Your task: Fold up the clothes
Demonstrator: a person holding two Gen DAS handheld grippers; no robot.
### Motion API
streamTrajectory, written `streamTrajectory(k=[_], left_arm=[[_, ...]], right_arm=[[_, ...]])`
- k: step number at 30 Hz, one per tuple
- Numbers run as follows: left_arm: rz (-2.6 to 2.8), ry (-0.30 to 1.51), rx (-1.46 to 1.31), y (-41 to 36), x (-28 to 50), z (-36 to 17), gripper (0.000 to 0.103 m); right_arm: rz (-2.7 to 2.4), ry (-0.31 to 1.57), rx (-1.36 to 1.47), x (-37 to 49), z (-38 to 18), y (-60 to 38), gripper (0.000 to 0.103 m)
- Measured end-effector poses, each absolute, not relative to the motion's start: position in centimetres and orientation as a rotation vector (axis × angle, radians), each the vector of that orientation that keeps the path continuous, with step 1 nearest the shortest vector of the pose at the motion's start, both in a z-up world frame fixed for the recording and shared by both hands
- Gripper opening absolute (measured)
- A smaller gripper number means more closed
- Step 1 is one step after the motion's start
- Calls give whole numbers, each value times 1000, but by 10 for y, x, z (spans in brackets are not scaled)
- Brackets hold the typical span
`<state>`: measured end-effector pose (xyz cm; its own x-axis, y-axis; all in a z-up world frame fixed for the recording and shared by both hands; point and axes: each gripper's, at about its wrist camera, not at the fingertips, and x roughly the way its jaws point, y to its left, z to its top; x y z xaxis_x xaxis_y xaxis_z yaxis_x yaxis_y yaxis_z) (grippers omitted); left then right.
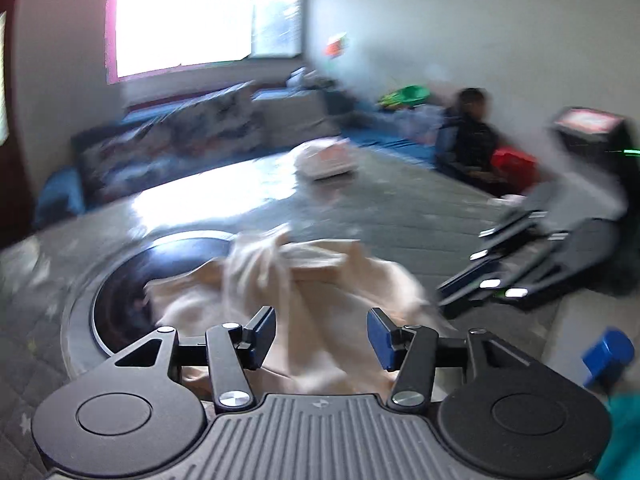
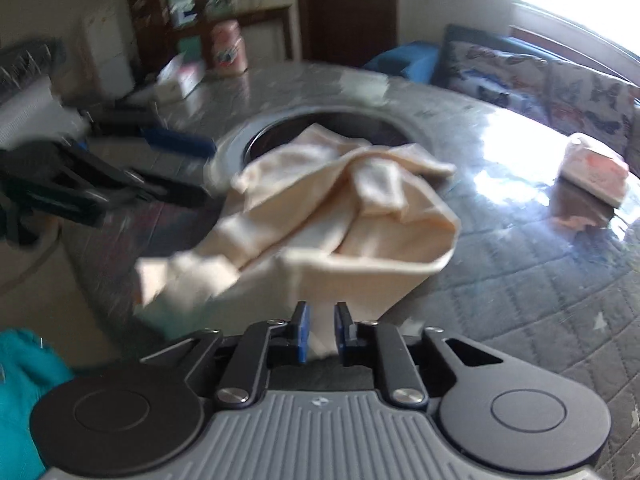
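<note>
- The cream garment (image 2: 320, 208) lies bunched and crumpled on the table, partly draped over a round dark recess (image 2: 280, 128) set into the tabletop; it is not folded.
- The right gripper (image 2: 322, 332) has its blue pads nearly together, pinching a near edge of the cream cloth.
- The left gripper (image 1: 322, 332) is spread wide over the garment, with nothing between its pads.
- Risk, as I judge it: the pinch holds only a small bite of fabric close to the pad tips, so a brisk pull could let the cloth slip free.
- Risk: fabric sagging into the recess could drag or catch on its rim when the garment is spread, skewing any fold.
- Both views are motion-blurred, so which part of the garment is held cannot be told.
- The glossy table top (image 2: 520, 264), over a grey quilted pattern, throws window glare; cloth would likely slide easily on it.
- A folded pale bundle (image 2: 596, 172) sits well apart on the table.
- A patterned sofa (image 1: 180, 140) stands beneath a bright window (image 1: 192, 20); a seated person (image 1: 474, 136) is by the far wall.
</note>
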<state>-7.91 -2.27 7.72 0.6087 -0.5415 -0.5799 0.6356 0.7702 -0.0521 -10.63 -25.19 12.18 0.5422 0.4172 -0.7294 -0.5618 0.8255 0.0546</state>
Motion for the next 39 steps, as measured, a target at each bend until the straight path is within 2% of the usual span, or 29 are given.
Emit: streamTrajectory(k=[1, 9, 12, 13, 15, 17, 18, 19, 20, 22, 35, 39], left_arm=[[-662, 633, 148, -26, -69, 74, 54], [-579, 741, 129, -58, -12, 40, 52], [-559, 760, 100, -51, -7, 37, 24], [-552, 754, 95, -47, -8, 38, 18], [-537, 743, 85, -39, -11, 42, 10], [-522, 733, 75, -31, -13, 45, 6], [-515, 727, 70, -27, -14, 47, 5], [-503, 719, 62, -20, -17, 49, 5], [-484, 709, 52, -12, -20, 53, 4], [-434, 701, 29, 7, -30, 56, 4], [-88, 654, -121, 134, -106, 71, 3], [-41, 691, -138, 156, -120, 64, 3]], right_arm=[[567, 793, -191, -101, 124, -254, 33], [418, 765, -159, -30, 101, -272, 40], [409, 782, -124, -10, 88, -274, 40], [411, 788, -114, -4, 84, -273, 40], [416, 805, -91, 8, 74, -273, 40], [420, 809, -74, 13, 68, -273, 40], [421, 808, -63, 13, 68, -272, 35], [424, 809, -54, 12, 69, -271, 20], [428, 811, -45, 11, 70, -272, 13], [417, 803, -47, 6, 74, -270, 6], [214, 598, -37, -68, 125, -305, 5], [95, 642, 11, -93, 116, -333, 5]])
